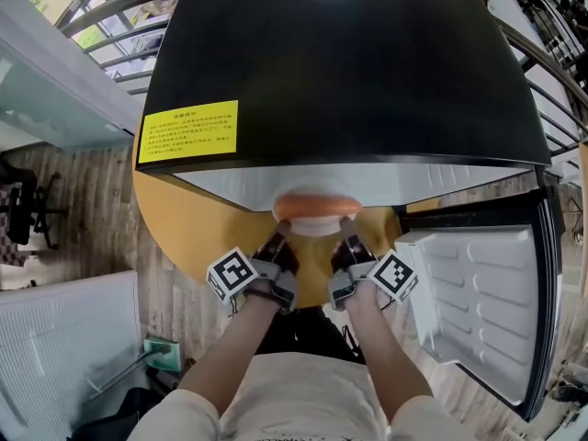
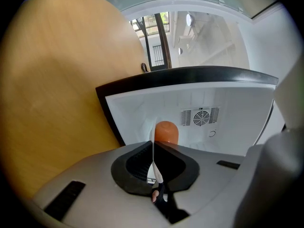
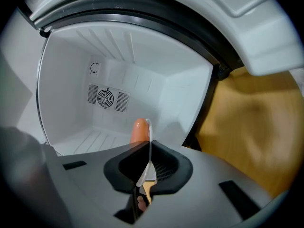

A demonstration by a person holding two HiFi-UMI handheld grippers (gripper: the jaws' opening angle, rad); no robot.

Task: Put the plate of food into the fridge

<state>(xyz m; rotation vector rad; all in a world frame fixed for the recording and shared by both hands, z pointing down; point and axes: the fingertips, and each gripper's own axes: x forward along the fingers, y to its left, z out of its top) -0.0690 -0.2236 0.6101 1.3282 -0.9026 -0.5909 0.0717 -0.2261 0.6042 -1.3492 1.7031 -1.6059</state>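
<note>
A white plate (image 1: 317,224) carrying an orange sausage-like food (image 1: 317,207) hangs at the mouth of the open fridge (image 1: 349,62), half under its black top. My left gripper (image 1: 278,243) is shut on the plate's left rim and my right gripper (image 1: 347,241) is shut on its right rim. In the left gripper view the thin plate edge (image 2: 153,151) runs between the jaws with the food (image 2: 166,131) beyond. The right gripper view shows the plate edge (image 3: 149,148) in the jaws and the food (image 3: 139,130) above it, with the white fridge interior (image 3: 118,80) behind.
The fridge door (image 1: 491,288) stands open at the right, its white inner shelves facing up. A round wooden table (image 1: 197,228) holds the fridge. A fan grille (image 2: 201,116) sits on the fridge's back wall. A white panel (image 1: 64,347) lies at lower left on the plank floor.
</note>
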